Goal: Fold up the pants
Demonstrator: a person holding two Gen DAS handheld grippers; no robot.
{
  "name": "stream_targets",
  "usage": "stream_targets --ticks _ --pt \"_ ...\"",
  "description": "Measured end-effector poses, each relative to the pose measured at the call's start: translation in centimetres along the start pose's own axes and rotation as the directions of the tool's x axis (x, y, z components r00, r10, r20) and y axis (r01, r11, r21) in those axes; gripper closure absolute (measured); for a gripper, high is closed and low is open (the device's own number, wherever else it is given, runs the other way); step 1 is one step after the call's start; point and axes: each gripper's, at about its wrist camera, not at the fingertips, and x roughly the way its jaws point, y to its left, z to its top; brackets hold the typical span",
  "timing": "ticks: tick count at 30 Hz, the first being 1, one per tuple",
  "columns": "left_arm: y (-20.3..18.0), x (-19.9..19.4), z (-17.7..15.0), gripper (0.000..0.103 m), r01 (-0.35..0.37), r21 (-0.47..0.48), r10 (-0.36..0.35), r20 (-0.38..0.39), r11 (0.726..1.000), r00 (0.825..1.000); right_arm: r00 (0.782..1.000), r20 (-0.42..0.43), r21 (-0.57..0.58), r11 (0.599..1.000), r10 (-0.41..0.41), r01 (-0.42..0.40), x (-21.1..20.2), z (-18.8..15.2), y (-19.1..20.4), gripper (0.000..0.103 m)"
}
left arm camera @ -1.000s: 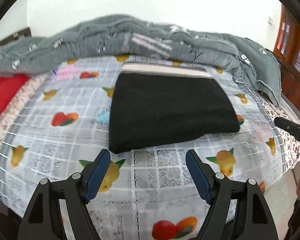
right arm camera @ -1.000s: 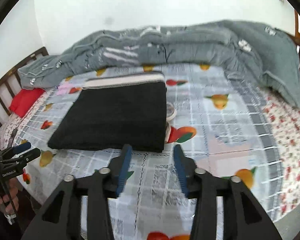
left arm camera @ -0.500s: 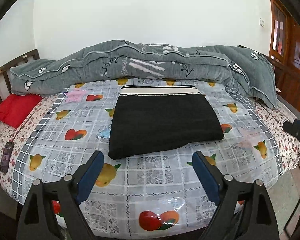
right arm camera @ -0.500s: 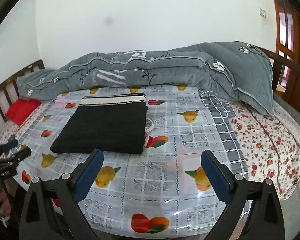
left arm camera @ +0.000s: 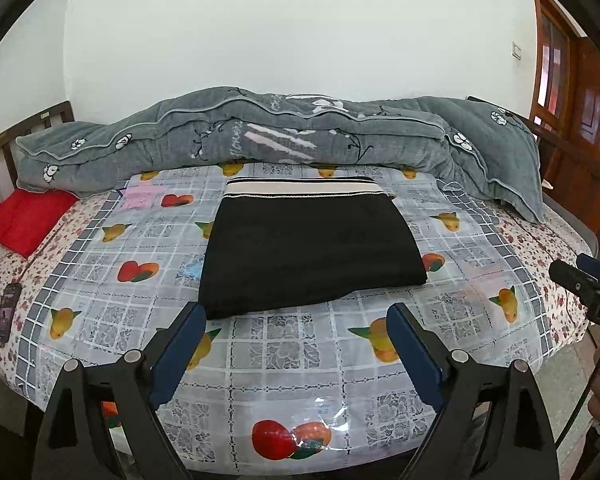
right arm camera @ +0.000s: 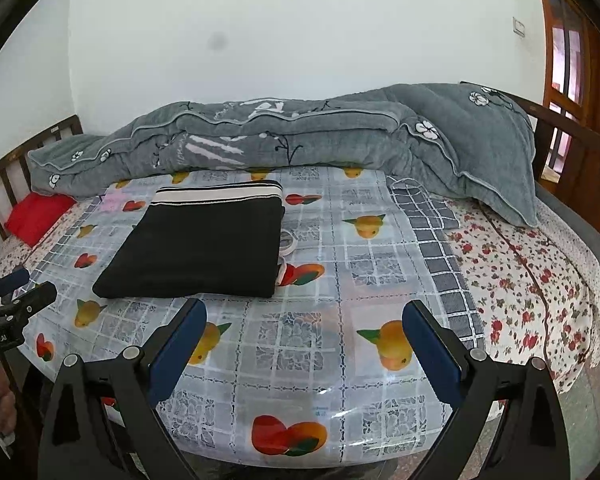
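Observation:
Black pants point(left arm camera: 308, 246) point(right arm camera: 196, 252) lie folded into a flat rectangle on the bed, their striped white waistband at the far edge. My left gripper point(left arm camera: 296, 312) hangs open just short of the pants' near edge, nothing between its blue pads. My right gripper point(right arm camera: 304, 308) is also wide open and holds nothing; it hovers over the fruit-print cover, to the right of and nearer than the pants. The right gripper's tip point(left arm camera: 580, 280) shows at the right edge of the left wrist view, and the left gripper's tip point(right arm camera: 16, 300) at the left edge of the right wrist view.
A fruit-print plastic cover point(left arm camera: 284, 352) point(right arm camera: 340, 280) spreads over the bed. A rolled grey quilt point(left arm camera: 260, 132) point(right arm camera: 300, 136) runs along the wall. A red pillow point(left arm camera: 24, 216) lies far left, a phone point(left arm camera: 6, 306) near the left edge. Wooden doors point(left arm camera: 580, 92) stand at right.
Both grippers pulled back and up from the pants, so the bed looks farther away. The right gripper's jaws opened from narrow to wide; the left's widened a little.

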Motion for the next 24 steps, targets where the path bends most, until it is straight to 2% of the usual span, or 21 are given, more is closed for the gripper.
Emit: stream_targets --ticks 24 --pt "0.32 -0.13 -0.07 0.011 0.010 -0.010 -0.010 -0.002 1.000 1.000 1.000 -0.013 0.025 1.000 -0.005 0.006 0.10 -0.44 -0.74 0.006"
